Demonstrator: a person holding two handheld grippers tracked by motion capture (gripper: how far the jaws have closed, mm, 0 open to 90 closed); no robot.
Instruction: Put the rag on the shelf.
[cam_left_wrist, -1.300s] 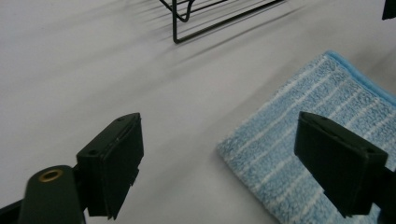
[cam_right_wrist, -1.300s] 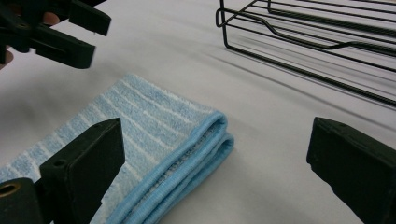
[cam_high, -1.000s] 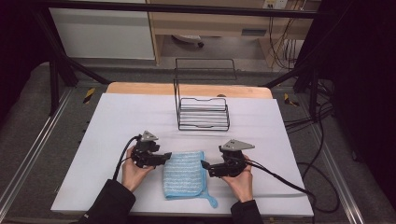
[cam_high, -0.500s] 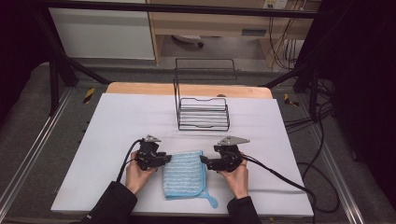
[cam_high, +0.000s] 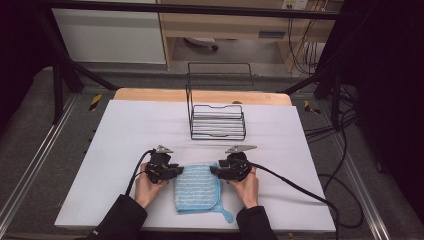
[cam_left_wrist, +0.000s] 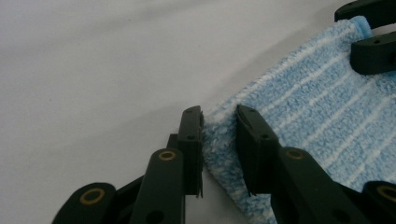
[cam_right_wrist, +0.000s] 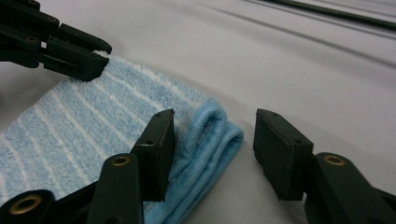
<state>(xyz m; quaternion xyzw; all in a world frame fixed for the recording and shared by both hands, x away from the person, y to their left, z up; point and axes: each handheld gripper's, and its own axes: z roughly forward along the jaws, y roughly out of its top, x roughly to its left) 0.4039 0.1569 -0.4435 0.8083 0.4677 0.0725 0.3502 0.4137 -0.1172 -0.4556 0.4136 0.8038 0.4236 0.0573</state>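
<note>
Left hand (cam_high: 147, 187): comes in from the near edge and lies low on the table, so the tool reaches the cloth edge-on rather than from above.
Left gripper (cam_high: 176, 170): at the cloth's far left corner. Its jaws have just been closing, and in the left gripper view (cam_left_wrist: 219, 128) the pads press the fluffy edge from both sides, so it looks clamped on that corner, probably to carry it.
Cloth (cam_high: 197, 187): blue with white stripes, flat on the near middle of the table between the two hands, a loop tail trailing off its near right corner. In the right gripper view (cam_right_wrist: 93, 126) its right edge shows as a rounded stack of layers, so it seems already folded.
Right gripper (cam_high: 216, 170): at the far right corner, mirroring the left. Its jaws have just been closing, yet in its own view (cam_right_wrist: 212, 140) they stand apart: one pad is against the folded edge, the other well clear on bare table. No grip yet, as I read it.
Right hand (cam_high: 245, 185): low and level like the other, likely so both corners can be lifted together.
Rack (cam_high: 216, 120): black wire, upright at the far middle, well apart from the cloth, perhaps where it is headed.
Table (cam_high: 125, 130): white and bare around the work.
</note>
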